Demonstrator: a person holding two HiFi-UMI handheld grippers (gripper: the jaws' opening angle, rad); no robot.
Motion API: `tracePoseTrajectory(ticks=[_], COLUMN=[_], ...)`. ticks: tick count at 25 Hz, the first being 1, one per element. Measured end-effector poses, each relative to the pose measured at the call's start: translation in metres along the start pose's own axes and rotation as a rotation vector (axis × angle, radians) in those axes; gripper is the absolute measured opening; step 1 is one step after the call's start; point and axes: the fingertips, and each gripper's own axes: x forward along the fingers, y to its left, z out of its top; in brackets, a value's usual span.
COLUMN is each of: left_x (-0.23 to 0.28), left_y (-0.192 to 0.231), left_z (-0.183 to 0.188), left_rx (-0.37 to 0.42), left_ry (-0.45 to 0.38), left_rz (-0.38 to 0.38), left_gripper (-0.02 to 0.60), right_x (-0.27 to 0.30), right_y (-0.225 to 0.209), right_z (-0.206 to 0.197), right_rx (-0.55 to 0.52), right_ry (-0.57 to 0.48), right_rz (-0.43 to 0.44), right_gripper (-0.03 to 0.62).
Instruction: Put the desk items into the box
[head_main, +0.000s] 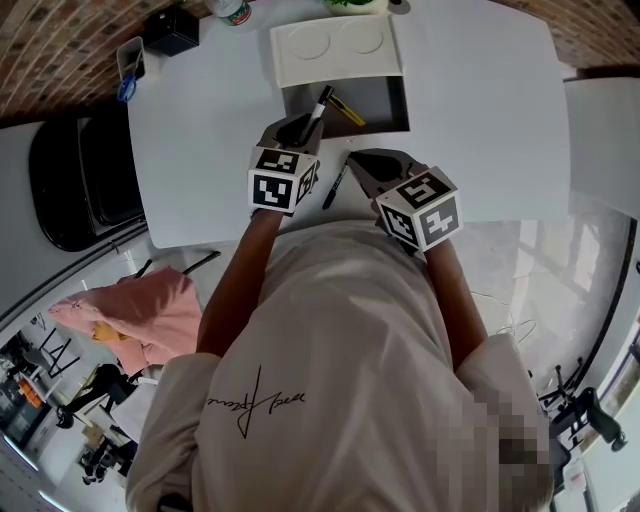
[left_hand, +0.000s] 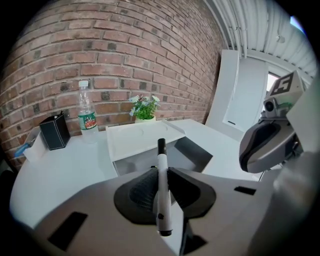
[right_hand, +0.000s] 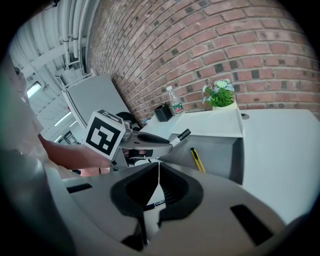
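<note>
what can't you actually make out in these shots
Box: head view, near left corner hidden behind the left gripper and its marker.
Black pen: right gripper view, only a sliver shows under the shut right gripper.
Bottle label: left gripper view, print too small.
Plant: head view, cut off by the top edge.

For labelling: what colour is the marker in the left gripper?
White marker with black cap; left gripper view shows it best.

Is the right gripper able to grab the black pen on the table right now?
Probably yes. The black pen lies uncovered on the table, close by the tips of the right gripper, with nothing between them. The jaws are shut, though, so they would need to open first.
</note>
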Motion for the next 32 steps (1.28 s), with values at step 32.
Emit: tracePoseTrajectory(ticks=[32], left_x=[0.041], left_y=[-0.010], left_z=[-0.001], left_rx=[0.066], left_ry=[0.123], left_rz=[-0.051], left_gripper=[0.069], right_x=[0.011], right_y=[-0.012], right_z=[-0.007], right_rx=[0.061], right_ry=[0.029], right_rz=[0.033], right_gripper=[0.028])
